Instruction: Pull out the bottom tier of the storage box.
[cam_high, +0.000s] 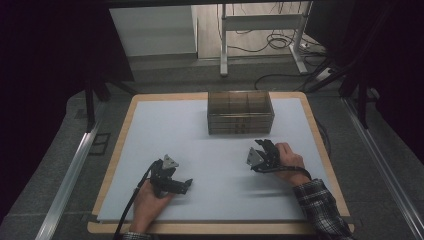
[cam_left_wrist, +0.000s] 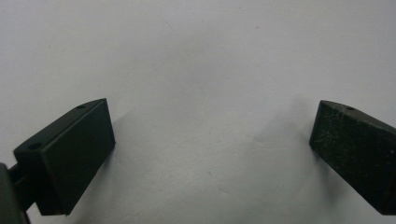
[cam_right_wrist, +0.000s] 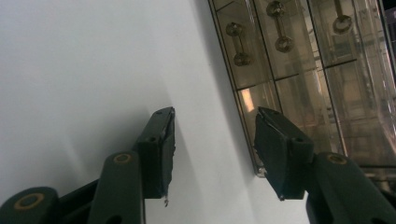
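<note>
Both grippers stand empty, jaws apart: left gripper (cam_high: 186, 184) wide, right gripper (cam_high: 261, 144) narrower, just before the smoky transparent plastic drawer cabinet (cam_high: 240, 112) at the white mat's (cam_high: 165, 130) far edge. I judge it light, stiff and slick, so I'd pinch a metal drawer handle (cam_right_wrist: 237, 44).

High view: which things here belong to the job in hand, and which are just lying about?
In the job:
- clear drawer box
- right gripper, open, pointed at the box
- left gripper, open

Lying about:
- white mat
- floor cables
- desk frame
</note>
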